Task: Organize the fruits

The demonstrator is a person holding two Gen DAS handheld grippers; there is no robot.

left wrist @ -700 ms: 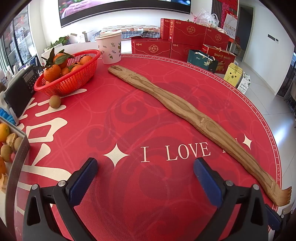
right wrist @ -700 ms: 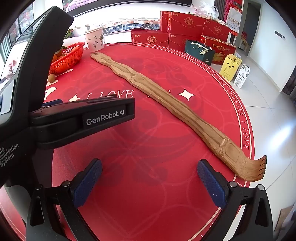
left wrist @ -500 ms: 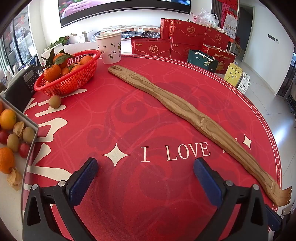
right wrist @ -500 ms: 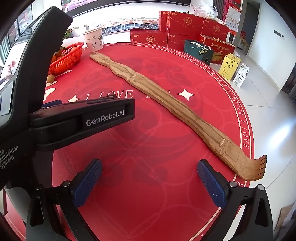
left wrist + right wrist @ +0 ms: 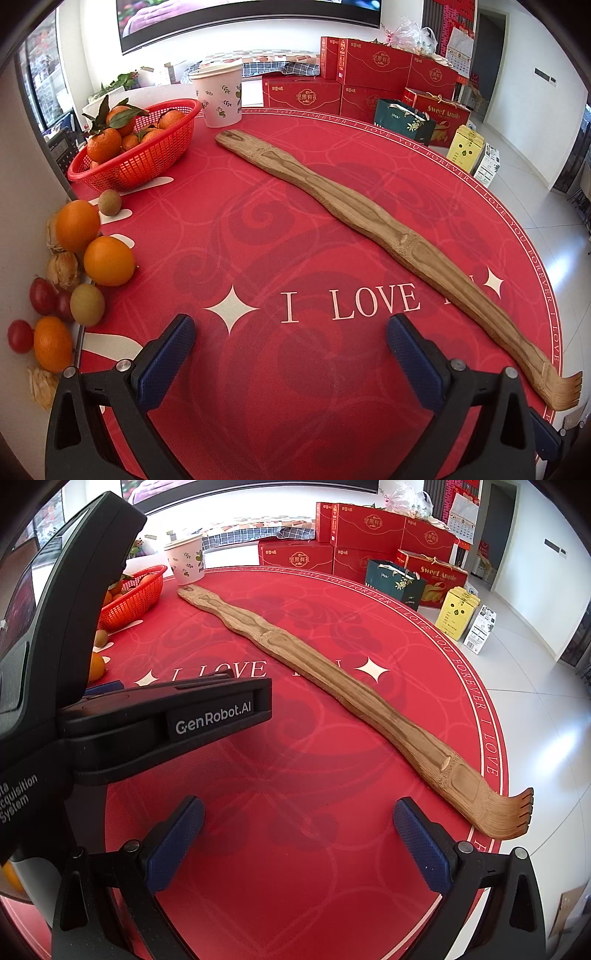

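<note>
Two hand-held grippers hover over a round table covered by a red cloth (image 5: 295, 229). The left gripper (image 5: 290, 354) and the right gripper (image 5: 297, 836) both have their blue-padded fingers spread wide apart, with nothing between them. The fruit sits at the table's left edge: a red basket (image 5: 147, 162) holds leafy tangerines (image 5: 104, 144), and just below it a loose cluster lies beside the cloth, including a small brown-green fruit (image 5: 109, 202), two oranges (image 5: 109, 261), papery husked berries (image 5: 63, 268) and small red fruits (image 5: 42, 295). A long wooden back scratcher (image 5: 369, 225) lies diagonally across the cloth, well apart from the fruit, and a white floral cup (image 5: 219, 96) stands just beside the basket. This looks like the very start of sorting, with no fruit picked up yet. The next move likely calls for swinging the left gripper leftward to a loose fruit and closing gently. White lettering on the cloth reads "I LOVE", and its rim repeats "I LOVE YOU FOREVER". The left gripper's body, seen from the right camera, says "GenRobot.AI". A red gift box (image 5: 439, 114) behind the table reads "Sweet Apple".
</note>
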